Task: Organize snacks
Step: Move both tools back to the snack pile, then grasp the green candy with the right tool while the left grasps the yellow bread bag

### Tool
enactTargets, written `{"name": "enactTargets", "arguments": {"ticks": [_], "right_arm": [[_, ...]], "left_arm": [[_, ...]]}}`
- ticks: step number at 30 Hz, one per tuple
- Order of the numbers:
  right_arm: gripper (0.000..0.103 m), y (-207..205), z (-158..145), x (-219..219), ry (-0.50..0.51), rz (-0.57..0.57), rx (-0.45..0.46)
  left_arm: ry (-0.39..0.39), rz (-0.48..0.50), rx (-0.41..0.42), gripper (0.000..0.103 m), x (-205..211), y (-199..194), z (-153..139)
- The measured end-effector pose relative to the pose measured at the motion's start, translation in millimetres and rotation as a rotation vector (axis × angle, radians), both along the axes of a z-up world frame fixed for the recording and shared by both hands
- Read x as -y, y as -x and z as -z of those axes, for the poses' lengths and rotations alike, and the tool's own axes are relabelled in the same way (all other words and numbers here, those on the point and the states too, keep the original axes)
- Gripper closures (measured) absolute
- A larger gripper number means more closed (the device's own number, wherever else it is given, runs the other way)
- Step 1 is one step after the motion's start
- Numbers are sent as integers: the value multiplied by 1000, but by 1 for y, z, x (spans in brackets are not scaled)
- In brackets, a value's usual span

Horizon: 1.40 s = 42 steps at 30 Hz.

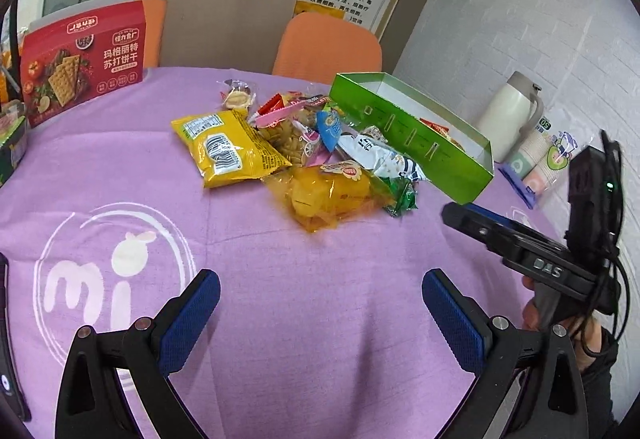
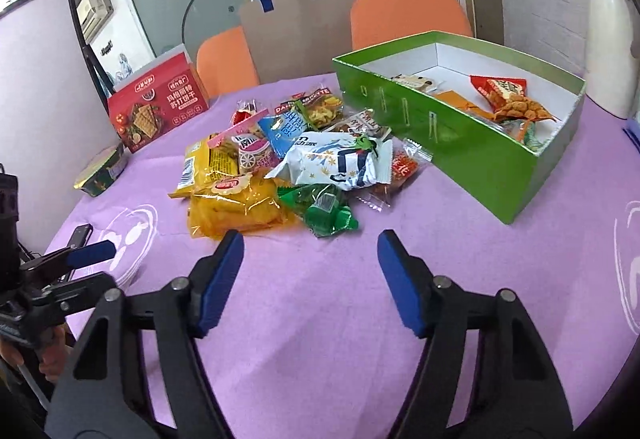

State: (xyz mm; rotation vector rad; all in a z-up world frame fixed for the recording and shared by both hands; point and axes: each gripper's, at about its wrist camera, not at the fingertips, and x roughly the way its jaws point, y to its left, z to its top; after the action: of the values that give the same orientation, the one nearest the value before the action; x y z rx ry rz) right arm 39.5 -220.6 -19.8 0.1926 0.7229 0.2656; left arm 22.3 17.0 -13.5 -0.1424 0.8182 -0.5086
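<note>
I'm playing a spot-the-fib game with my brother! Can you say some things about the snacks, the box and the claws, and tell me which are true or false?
1. The green box already holds a few snacks. True.
2. The right claw is squeezing a snack. False: it is open and holds nothing.
3. Most snacks lie in a pile on the purple cloth. True.
4. The red cracker box lies inside the green box. False: it stands apart on the cloth.
5. The left claw is open. True.

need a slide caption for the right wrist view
Open right tool hovers over the purple tablecloth, facing a pile of snack packets beside a partly filled green box.
</note>
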Motion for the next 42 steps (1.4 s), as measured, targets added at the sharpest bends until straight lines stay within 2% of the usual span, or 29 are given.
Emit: {"name": "enactTargets", "arguments": {"ticks": [2, 4, 9, 10, 11, 14, 18, 21, 24, 28, 31, 33, 34, 36, 38, 42], "right_arm": [[45, -15, 6, -6, 28, -1, -40], [45, -30, 12, -9, 52, 10, -69], [50, -54, 23, -10, 30, 12, -126], [65, -56, 24, -10, 29, 5, -133], [71, -55, 25, -10, 28, 0, -141], [74, -41, 23, -5, 7, -3, -133], [74, -10, 15, 8, -34, 3, -107], [73, 4, 12, 14, -12, 11, -105], [73, 12, 8, 19, 9, 27, -99], [72, 19, 4, 25, 0, 32, -90], [72, 23, 3, 31, -8, 38, -81], [72, 24, 2, 32, -12, 30, -78], [72, 23, 2, 31, -9, 27, -76], [69, 22, 3, 30, -7, 22, -79], [55, 22, 4, 29, -8, 23, -81], [52, 23, 6, 24, 6, 15, -86]], "left_arm": [[-1, 2, 12, 0, -4, 0, 0], [-1, -1, 6, 1, -6, -1, 1], [19, 0, -3, 1, -7, -11, -1], [20, 6, 1, 1, -5, -14, -3], [17, 14, 8, 1, -3, -16, -5], [-8, 33, 33, 2, 6, -22, -11], [-60, 70, 70, 2, 21, -38, -19], [-100, 125, 104, 2, 42, -57, -26], [-115, 228, 95, 2, 65, -78, -24], [-204, 247, 24, 2, 78, -99, 2], [-175, 243, -63, 2, 70, -94, 17], [-107, 288, -104, 2, 64, -80, 20], [-99, 312, -110, 2, 65, -73, 20], [-143, 301, -59, 2, 66, -62, 14], [-178, 251, 6, 2, 66, -62, 4], [-174, 227, -23, 2, 73, -81, 1]]}}
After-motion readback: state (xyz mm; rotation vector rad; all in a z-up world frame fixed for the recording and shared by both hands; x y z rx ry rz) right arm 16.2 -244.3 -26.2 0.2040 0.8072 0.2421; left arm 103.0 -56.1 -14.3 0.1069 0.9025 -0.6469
